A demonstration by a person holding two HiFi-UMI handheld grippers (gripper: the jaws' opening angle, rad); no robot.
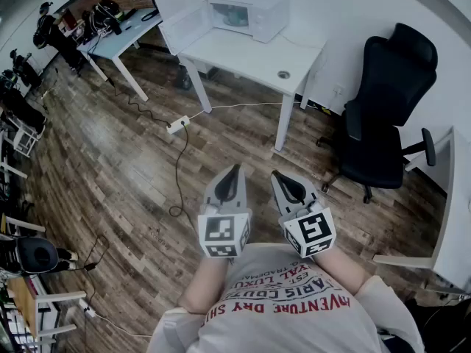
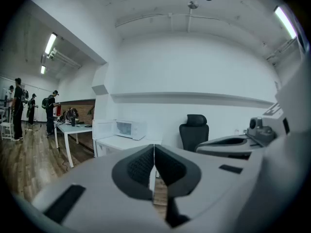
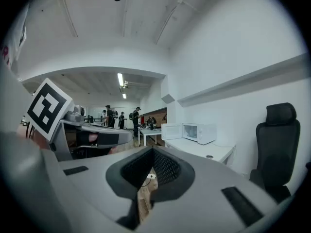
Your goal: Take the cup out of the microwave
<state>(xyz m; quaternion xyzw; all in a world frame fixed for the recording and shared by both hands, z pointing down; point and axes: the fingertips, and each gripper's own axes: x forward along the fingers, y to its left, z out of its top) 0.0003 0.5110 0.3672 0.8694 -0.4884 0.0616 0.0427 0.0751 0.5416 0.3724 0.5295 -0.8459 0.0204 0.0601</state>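
A white microwave stands at the far end of a white table, its door swung open to the left. A dim shape shows in its cavity, too small to tell as the cup. My left gripper and right gripper are held side by side close to my body, over the wooden floor and well short of the table. Both are shut with nothing between the jaws. The left gripper view shows the microwave far ahead past the shut left gripper. The right gripper view shows the microwave beyond the right gripper.
A small round thing lies on the table's near right corner. A black office chair stands right of the table. A power strip and cables lie on the floor to the left. Another desk and several people are further back.
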